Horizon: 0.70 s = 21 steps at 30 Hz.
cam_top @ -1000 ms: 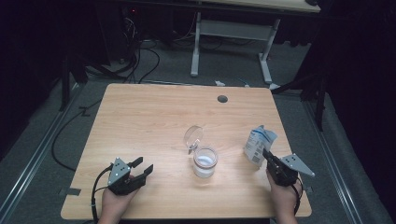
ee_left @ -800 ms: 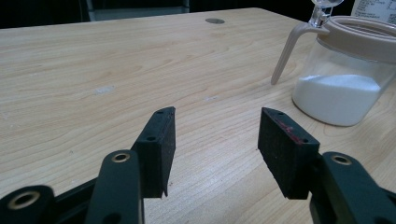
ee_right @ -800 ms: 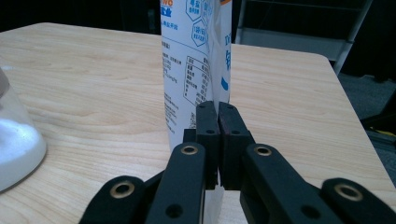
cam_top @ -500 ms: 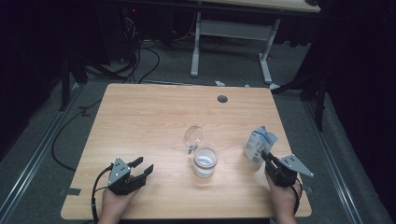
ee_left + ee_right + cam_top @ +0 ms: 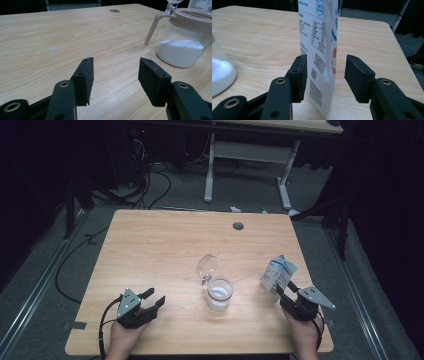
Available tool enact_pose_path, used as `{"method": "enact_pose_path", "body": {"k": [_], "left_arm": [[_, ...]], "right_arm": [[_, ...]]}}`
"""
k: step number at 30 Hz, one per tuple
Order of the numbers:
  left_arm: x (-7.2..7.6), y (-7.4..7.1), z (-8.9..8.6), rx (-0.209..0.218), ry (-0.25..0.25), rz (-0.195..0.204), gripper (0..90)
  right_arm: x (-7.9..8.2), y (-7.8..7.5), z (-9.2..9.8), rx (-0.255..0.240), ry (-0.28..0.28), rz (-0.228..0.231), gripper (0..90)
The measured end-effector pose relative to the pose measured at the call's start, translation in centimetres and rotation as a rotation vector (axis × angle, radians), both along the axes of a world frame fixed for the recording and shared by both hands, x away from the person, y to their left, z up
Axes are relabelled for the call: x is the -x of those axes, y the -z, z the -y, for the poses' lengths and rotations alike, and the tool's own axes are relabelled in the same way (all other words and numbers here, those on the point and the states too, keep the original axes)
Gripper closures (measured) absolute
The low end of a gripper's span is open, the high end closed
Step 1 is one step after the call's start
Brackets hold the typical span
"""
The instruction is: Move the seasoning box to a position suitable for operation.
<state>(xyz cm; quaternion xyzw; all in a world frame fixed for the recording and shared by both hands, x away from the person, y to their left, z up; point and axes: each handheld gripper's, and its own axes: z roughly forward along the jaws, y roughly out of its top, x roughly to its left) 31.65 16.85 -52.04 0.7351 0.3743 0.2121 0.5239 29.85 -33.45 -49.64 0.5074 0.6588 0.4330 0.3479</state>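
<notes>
1. The step in hand looks like letting go of the milk carton: the right gripper has just been opening its jaws, and the carton stands between them on the surface, at the lower right of the high view.
2. In the right gripper view the left pad sits close against the carton's printed side, whether touching or not I cannot tell, while the right pad stands clear of it with a gap. So the right gripper is open and grips nothing.
3. The left gripper rests at the lower left of the high view, jaws wide apart with bare wood between them; it holds nothing.
4. The glass jar stands at the lower middle of the high view, just left of the carton and apart from it. It holds a white fill, about a third of the way up as seen in the left gripper view; whether it is milk or a powder cannot be told.
5. The jar's hinged lid is tipped up and open, so the mouth is uncovered.
6. The carton's own contents are hidden; its top looks pinched open.
7. Likely next: draw the right gripper straight back without knocking the carton over, then swing the lid down, steadying the jar so it does not slide.
</notes>
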Motion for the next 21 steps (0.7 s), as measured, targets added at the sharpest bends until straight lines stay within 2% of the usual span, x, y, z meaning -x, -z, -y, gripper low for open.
{"method": "enact_pose_path", "body": {"k": [21], "left_arm": [[-0.7, 0.3, 0.9, -0.012, 0.006, -0.023, 46.5]], "right_arm": [[3.2, -0.4, -1.1, 0.032, 0.001, 0.01, 53.9]]}}
